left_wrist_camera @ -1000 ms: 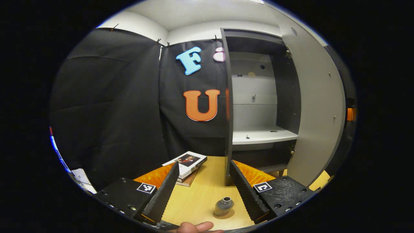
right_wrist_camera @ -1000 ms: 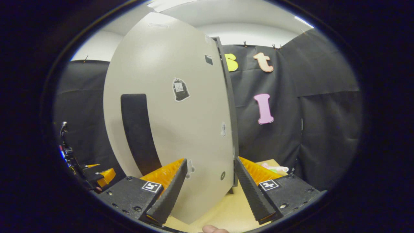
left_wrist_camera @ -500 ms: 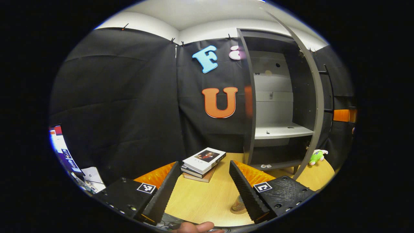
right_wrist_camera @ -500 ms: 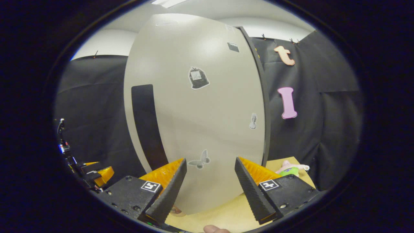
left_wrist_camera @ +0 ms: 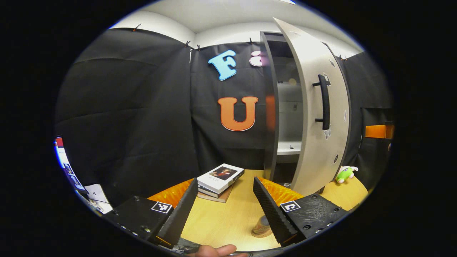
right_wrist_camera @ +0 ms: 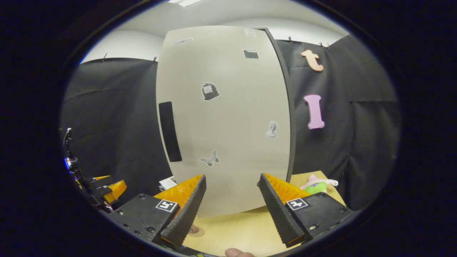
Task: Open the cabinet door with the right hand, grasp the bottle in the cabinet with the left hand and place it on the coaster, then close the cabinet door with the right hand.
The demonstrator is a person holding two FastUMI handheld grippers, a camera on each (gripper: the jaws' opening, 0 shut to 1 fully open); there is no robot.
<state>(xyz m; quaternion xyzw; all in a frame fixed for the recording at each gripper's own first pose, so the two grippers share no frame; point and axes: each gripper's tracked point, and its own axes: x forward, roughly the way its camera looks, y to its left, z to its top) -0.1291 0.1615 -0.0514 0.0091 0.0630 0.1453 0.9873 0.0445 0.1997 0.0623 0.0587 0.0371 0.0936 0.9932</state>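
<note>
The cabinet door (left_wrist_camera: 321,117) stands partly ajar, its dark handle (left_wrist_camera: 324,101) facing out, in the left gripper view. The bottle (left_wrist_camera: 261,225) sits on the coaster (left_wrist_camera: 257,234) on the wooden worktop (left_wrist_camera: 228,217), partly hidden behind the left gripper (left_wrist_camera: 225,210), whose jaws gape wide and empty. The right gripper (right_wrist_camera: 232,208), jaws likewise wide, faces the door's front; stacked books (left_wrist_camera: 219,180) and a green toy (left_wrist_camera: 344,174) lie nearby.
</note>
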